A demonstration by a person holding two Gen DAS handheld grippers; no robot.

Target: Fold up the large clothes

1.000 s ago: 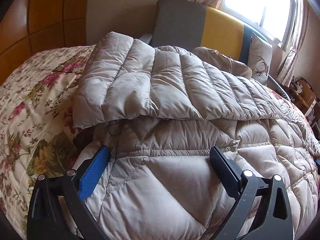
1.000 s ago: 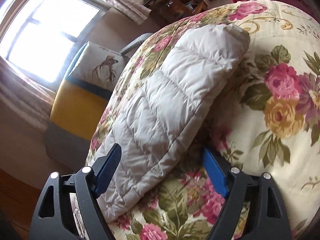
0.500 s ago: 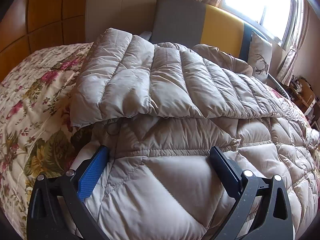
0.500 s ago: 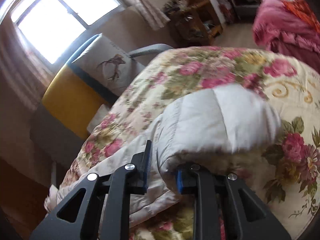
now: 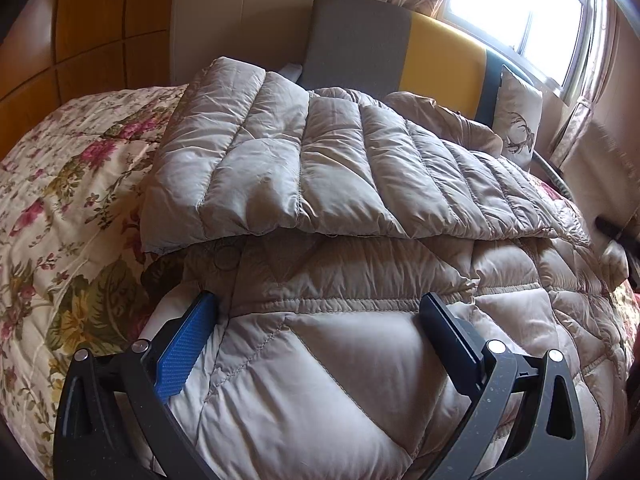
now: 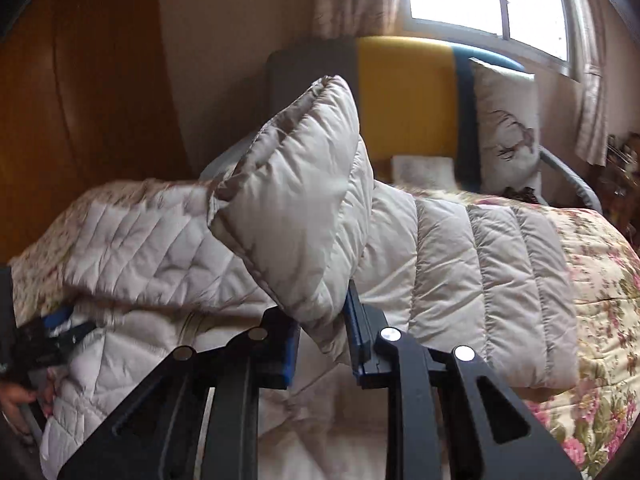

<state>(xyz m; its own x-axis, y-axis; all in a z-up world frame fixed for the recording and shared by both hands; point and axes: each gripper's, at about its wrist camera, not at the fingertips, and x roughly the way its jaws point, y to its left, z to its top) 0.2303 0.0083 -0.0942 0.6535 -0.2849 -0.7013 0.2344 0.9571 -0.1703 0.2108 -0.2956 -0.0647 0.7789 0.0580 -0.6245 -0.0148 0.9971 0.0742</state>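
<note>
Floral bed [image 5: 60, 216] carries the padded coat [image 5: 340, 360]; left tongs [image 5: 316, 340] spread apart, seemingly pinning its body, while right tongs [image 6: 320, 340] clamp the sleeve [image 6: 296, 216] for folding.

L wrist cam sits low, right up on the puffer jacket [image 5: 320, 360], facing the headboard [image 5: 400, 52] + window [image 5: 520, 0]. R cam further back, same direction. Both share jacket, headboard, deer pillow [image 6: 508, 128].
</note>
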